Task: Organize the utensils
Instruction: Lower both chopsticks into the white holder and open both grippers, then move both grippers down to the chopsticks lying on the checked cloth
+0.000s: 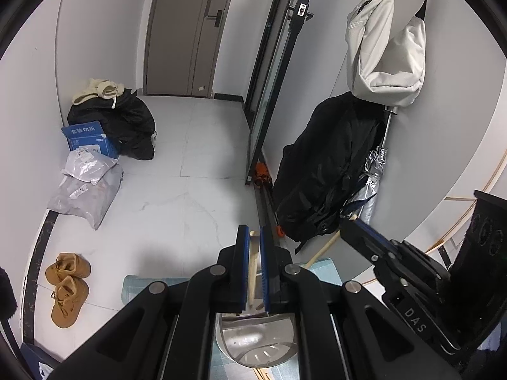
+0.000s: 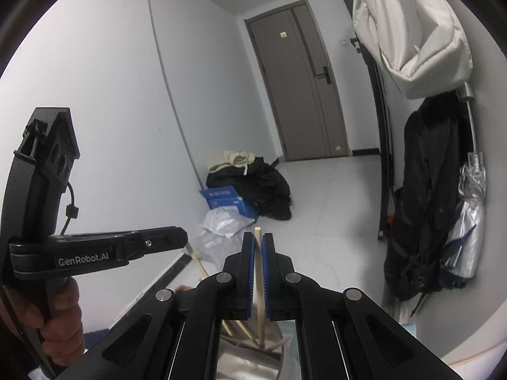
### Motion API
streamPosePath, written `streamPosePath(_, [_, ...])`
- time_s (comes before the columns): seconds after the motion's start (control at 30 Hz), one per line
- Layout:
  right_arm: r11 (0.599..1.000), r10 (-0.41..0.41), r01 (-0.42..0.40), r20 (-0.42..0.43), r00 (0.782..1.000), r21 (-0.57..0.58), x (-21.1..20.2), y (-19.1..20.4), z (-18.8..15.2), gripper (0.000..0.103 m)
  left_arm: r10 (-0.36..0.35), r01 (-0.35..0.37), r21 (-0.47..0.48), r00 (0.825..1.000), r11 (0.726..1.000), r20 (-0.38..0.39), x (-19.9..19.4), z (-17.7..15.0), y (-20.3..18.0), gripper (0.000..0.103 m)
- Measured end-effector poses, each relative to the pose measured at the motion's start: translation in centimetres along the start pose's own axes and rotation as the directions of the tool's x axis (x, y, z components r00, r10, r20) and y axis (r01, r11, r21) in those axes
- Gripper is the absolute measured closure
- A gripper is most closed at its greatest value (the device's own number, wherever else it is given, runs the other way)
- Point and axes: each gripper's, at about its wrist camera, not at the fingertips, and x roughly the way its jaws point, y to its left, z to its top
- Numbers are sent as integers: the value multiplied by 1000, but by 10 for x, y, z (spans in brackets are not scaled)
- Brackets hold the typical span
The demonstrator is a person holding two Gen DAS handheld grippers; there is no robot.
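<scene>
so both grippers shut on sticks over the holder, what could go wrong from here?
1. The left gripper and right gripper each pinch one thin wooden chopstick by its top end; either could pivot or slip.
2. The metal utensil holder sits close below; a tilted chopstick could catch its rim.

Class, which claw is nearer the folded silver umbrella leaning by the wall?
Right. The right claw has the umbrella just off to its right side. The left claw sits farther from it, on the right claw's other side.
</scene>
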Motion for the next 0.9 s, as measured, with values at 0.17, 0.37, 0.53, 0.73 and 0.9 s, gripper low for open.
streamPosePath(0.17, [1000,16,-15,-49,999,26,5,-4,-9,96,2,-3,-43,1000,999,-18,1,-7,4,100])
streamPosePath(0.37, [999,8,-4,-93,996,50,-1,-6,-16,95,19,-20,-34,999,999,-42,-6,-13,-6,81])
streamPosePath(0.53, [997,-1,10,-104,995,80,-22,-8,-23,82,66,-65,-37,997,997,31,-33,-23,-14,45])
streamPosePath(0.73, [996,-42,47,-77,996,69,-60,0,-30,65,100,-97,-65,994,993,49,-55,-39,-22,33])
streamPosePath(0.9, [995,-68,71,-59,996,65,-88,6,-40,60,125,-119,-79,990,990,71,-71,-54,-30,27])
